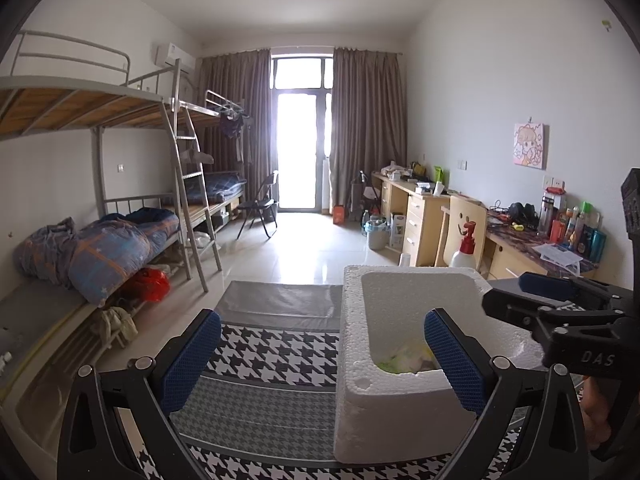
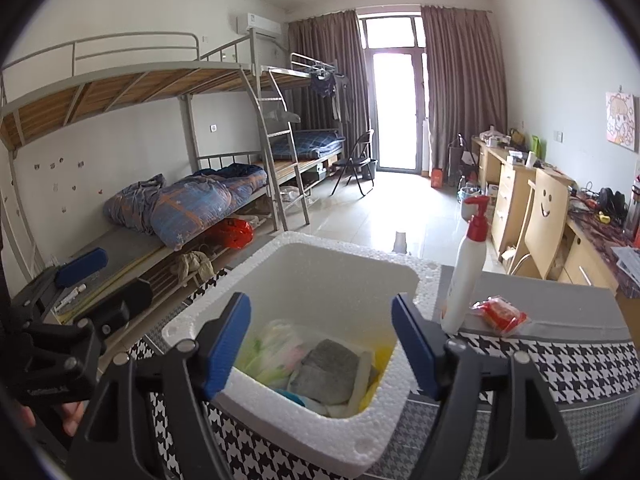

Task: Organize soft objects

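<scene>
Foam box (image 2: 304,280) on the houndstooth cloth (image 2: 560,364), long axis running toward the balcony door (image 2: 400,112). Soft packs (image 2: 316,368) piled flat in its near end. Right gripper (image 2: 320,344) above them, jaws apart, empty. Left gripper (image 1: 324,356) at the box's left wall, jaws apart, empty.

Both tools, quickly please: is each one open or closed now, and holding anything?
Left tool: open, empty.
Right tool: open, empty, above the foam box.

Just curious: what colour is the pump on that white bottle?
Red; the pump tops the bottle, clearest in the right wrist view.
</scene>
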The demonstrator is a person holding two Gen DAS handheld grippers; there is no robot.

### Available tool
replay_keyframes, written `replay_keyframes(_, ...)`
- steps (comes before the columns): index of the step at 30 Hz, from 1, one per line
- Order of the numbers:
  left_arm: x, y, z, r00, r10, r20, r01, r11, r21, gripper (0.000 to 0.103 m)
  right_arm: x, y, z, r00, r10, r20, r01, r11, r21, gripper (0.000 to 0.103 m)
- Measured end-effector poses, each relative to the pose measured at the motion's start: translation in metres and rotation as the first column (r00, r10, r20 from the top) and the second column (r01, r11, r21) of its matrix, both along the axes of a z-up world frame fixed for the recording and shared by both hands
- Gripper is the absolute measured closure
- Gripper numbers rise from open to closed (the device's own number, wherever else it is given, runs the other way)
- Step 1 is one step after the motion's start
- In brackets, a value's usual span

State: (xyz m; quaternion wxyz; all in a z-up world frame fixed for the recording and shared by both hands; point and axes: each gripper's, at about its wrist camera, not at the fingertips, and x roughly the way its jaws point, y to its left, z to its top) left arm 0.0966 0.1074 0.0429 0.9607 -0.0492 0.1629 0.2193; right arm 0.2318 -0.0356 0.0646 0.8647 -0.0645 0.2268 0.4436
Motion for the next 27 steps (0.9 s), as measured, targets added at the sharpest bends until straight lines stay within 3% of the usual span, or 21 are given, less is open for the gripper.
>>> replay_keyframes(6, -0.005, -0.01, 0.005, 1.0, -0.014, 0.014, 0.014, 1.0, 0.011, 0.001, -0.008, -0.017, 0.004, 1.0, -0.022, 0.011, 0.021, 0.999, 0.035, 0.017)
replay_keyframes(11, -0.008, -0.015, 0.008, 0.999, -0.027, 0.023, 0.026, 1.0, 0.016, 0.001, -0.019, -0.032, 0.007, 0.998, -0.047, 0.05, 0.044, 0.998, 0.053, 0.003)
replay_keyframes(27, -0.026, -0.038, 0.013, 0.996, -0.062, 0.061, 0.059, 0.997, 0.039, 0.001, -0.042, -0.061, 0.008, 0.991, -0.066, 0.116, 0.056, 0.995, 0.08, 0.002)
